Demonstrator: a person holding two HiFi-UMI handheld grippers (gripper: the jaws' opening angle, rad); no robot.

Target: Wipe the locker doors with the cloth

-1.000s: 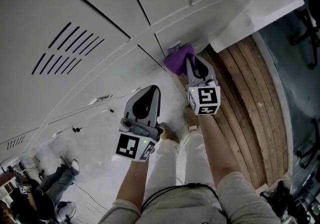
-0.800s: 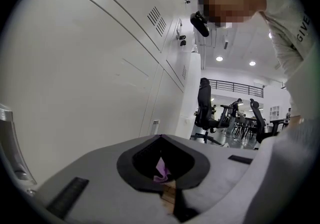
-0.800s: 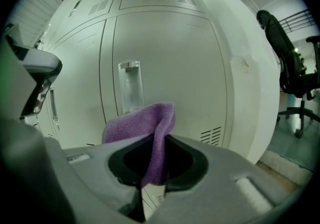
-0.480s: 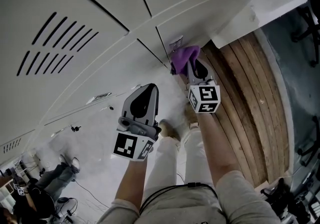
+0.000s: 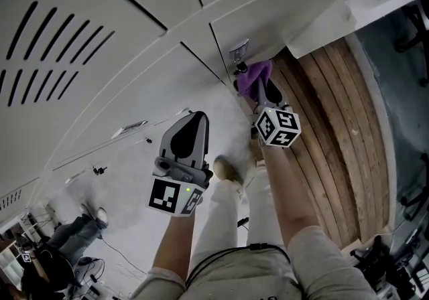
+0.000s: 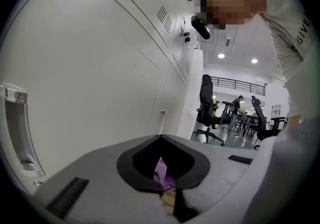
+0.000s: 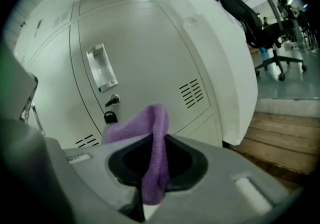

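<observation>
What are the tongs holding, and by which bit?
The right tongs pinch the purple cloth by a bunched fold; the rest sticks out past the tips. The left tongs are shut on nothing.

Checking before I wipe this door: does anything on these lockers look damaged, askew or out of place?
No damage or spills. One thing: a black-headed key hangs from the lock on the locker door, close beside the cloth clamped in the right gripper; it might snag.

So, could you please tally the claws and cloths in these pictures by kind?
Claws: 2, the left claw and the right claw
Cloth: 1, purple, held in the right claw
Total: 3
</observation>
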